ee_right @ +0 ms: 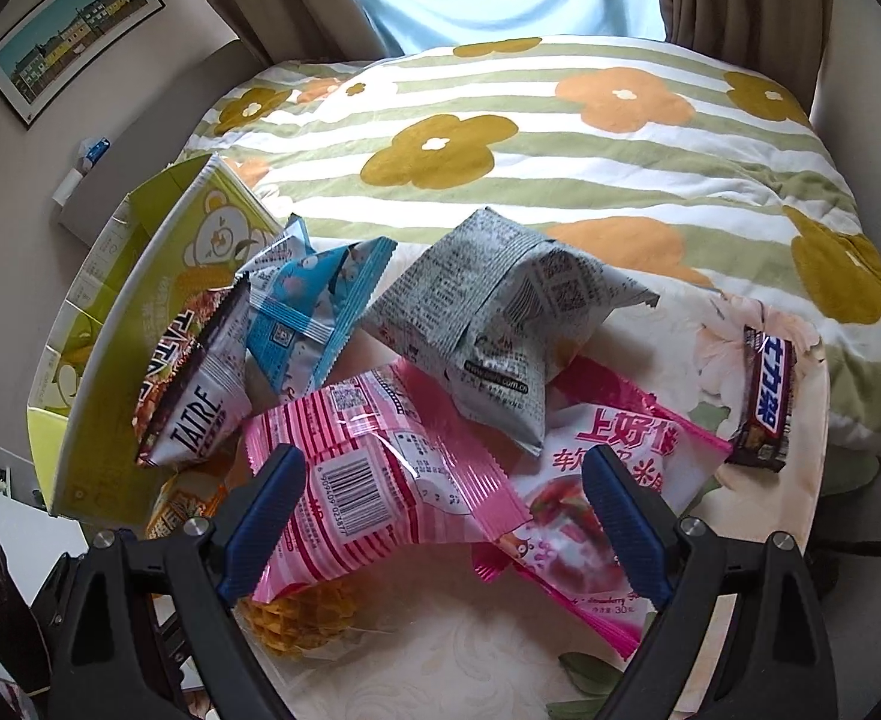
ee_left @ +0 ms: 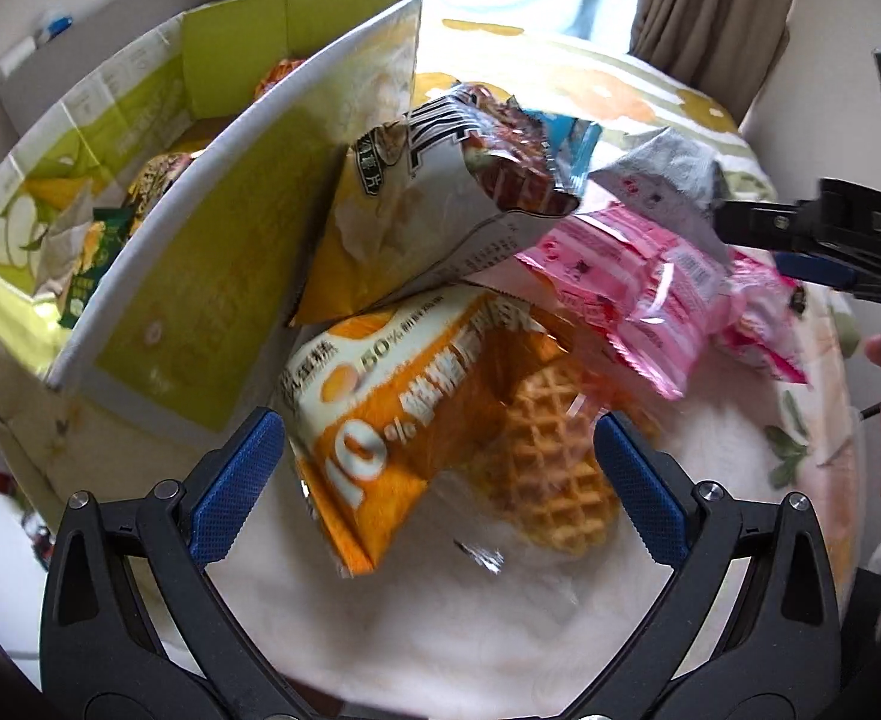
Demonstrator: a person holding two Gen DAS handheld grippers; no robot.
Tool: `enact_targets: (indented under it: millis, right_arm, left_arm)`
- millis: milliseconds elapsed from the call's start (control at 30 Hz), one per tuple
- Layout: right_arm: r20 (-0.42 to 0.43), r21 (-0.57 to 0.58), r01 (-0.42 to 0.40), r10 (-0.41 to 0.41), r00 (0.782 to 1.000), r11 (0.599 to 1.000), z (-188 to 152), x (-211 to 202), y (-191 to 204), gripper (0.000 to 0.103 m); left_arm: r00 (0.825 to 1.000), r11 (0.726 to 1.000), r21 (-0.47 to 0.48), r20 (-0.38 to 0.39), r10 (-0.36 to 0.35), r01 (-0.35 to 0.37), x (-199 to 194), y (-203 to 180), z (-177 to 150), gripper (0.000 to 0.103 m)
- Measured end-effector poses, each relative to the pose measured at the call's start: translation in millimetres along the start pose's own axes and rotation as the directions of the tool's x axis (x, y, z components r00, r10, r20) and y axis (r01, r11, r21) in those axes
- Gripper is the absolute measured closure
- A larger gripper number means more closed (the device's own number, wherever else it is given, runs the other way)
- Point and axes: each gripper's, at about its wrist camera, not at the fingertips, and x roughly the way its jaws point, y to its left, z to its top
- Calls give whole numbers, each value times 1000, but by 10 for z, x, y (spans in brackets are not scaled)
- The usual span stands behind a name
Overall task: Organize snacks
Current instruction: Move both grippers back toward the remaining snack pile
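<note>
Hovering with both pairs of fingers spread wide, nothing between them: my left gripper (ee_left: 440,450) over the orange waffle bag (ee_left: 416,420), my right gripper (ee_right: 443,498) over the pink packet (ee_right: 380,480). Both look light, crinkly, slippery and crushable, so I'd pinch the sealed edges.

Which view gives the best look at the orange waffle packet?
The left wrist view: the waffle packet lies nearly whole and centred ahead of the open left claw. In the right wrist view only its corner peeks from under the pink striped packet.
</note>
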Motion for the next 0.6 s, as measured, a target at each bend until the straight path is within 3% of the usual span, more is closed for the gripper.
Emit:
enact_targets:
  millis: [200, 267, 367, 467, 600]
  right_arm:
    - [-9, 6, -5, 5, 1000, 1000, -25, 54, -1, 11]
    - [-10, 6, -6, 6, 1000, 1000, -17, 67, 9, 11]
    - [-8, 6, -10, 10, 1000, 1000, -5, 68, 19, 11]
    - [-2, 12, -15, 15, 1000, 1000, 2, 74, 13, 11]
    - [1, 33, -19, 19, 1000, 999, 6, 74, -21, 11]
  left_arm:
    - [999, 999, 10, -6, 50, -50, 195, -35, 132, 0]
    - [994, 994, 44, -14, 105, -104, 267, -77, 173, 0]
    - [983, 977, 136, -65, 172, -162, 364, -137, 171, 0]
    - [979, 966, 192, -74, 191, -174, 379, -192, 174, 0]
    - [962, 922, 313, -73, 262, -227, 403, -382, 232, 0]
